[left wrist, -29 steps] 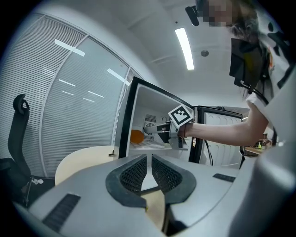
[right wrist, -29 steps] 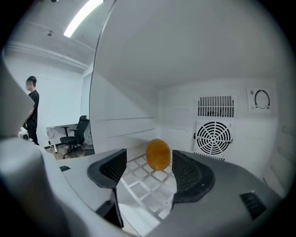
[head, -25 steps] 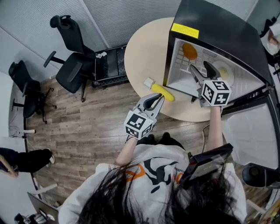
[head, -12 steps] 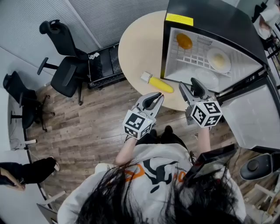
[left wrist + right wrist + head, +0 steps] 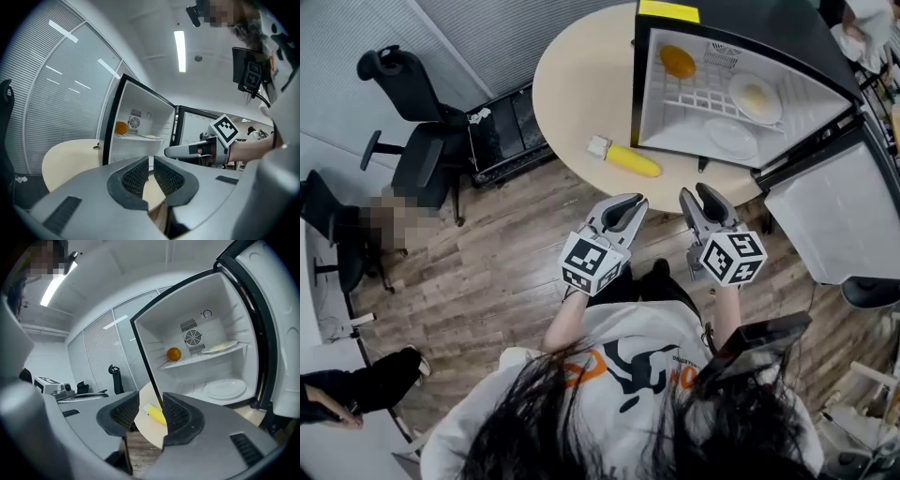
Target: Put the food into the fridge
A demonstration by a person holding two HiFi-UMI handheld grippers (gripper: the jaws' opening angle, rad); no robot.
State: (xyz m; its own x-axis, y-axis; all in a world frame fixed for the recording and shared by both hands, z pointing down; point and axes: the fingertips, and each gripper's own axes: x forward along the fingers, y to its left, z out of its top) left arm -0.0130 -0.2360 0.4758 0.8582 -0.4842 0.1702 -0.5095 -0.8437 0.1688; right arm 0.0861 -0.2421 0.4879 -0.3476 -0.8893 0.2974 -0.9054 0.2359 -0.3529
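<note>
Yellow corn cob [image 5: 633, 160] on table [image 5: 581, 75], left gripper [image 5: 628, 201] fingers together, right gripper [image 5: 696, 193] fingers half-apart, just closing, empty

No legible text, yellow label [image 5: 667, 11] on fridge [image 5: 750, 28] top perhaps printed but unreadable, shirt print [image 5: 637, 361] too blurred

At upper right the fridge [image 5: 741, 23] stands open, its shelf [image 5: 703, 92] free between orange [image 5: 677, 62] and plate [image 5: 755, 97]. The door [image 5: 825, 220] flanks the right side. Corn [image 5: 623, 159] lies on the table [image 5: 572, 84] left of the opening.

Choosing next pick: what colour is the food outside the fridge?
The food is yellow; head view best.
</note>
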